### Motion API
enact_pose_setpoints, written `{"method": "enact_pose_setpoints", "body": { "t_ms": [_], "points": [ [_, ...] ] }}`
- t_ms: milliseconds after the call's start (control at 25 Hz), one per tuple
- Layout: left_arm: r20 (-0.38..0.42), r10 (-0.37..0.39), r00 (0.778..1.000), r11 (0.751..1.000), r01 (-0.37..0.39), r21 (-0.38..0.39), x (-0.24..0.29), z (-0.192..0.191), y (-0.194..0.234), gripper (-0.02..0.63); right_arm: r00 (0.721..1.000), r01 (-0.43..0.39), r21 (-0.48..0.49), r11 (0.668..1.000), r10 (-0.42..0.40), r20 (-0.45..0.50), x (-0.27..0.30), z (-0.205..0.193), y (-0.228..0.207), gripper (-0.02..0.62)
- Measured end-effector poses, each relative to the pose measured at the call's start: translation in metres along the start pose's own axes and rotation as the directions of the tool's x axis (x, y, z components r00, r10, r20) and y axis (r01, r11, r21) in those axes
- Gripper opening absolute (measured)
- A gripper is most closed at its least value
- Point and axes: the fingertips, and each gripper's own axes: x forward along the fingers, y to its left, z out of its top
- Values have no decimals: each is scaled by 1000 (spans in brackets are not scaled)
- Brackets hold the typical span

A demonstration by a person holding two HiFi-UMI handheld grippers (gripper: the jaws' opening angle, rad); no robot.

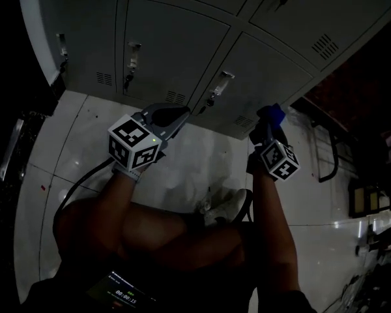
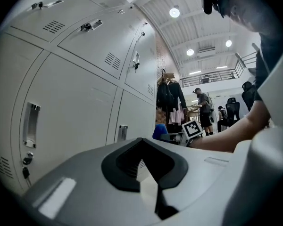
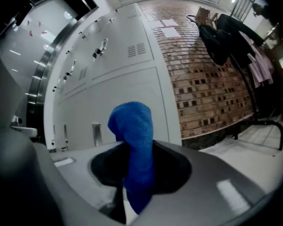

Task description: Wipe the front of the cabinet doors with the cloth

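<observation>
Blue terry cloth [image 3: 132, 135] stands bunched upright from the right tongs [image 3: 132, 187], which are clamped on its lower part. It is held near the bottom row of the grey metal cabinet doors [image 1: 176, 44]; whether it touches them cannot be told. The left tongs [image 2: 148, 182] are closed on nothing and point at a door. Only a narrow wad looks likely to meet the panel. Pressed hard, it could fold aside and let the tongs scrape the paint, or snag on a silver latch handle [image 1: 220, 83] and pull free.

The right tool [image 1: 268, 126] carries a blue cloth [image 1: 272, 114] near grey cabinet doors [image 1: 182, 38].
</observation>
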Motion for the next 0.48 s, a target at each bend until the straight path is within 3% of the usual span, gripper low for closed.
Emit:
{"method": "enact_pose_setpoints", "body": {
  "t_ms": [160,480],
  "points": [
    [-9,-9,1000,999,10,35,-5,6,-7,3,990,-143,-85,986,144,7,-27,14,53,106],
    [-15,-21,1000,997,22,70,-8,10,-16,3,935,-353,-64,933,355,12,-64,15,135,106]
  ]
}}
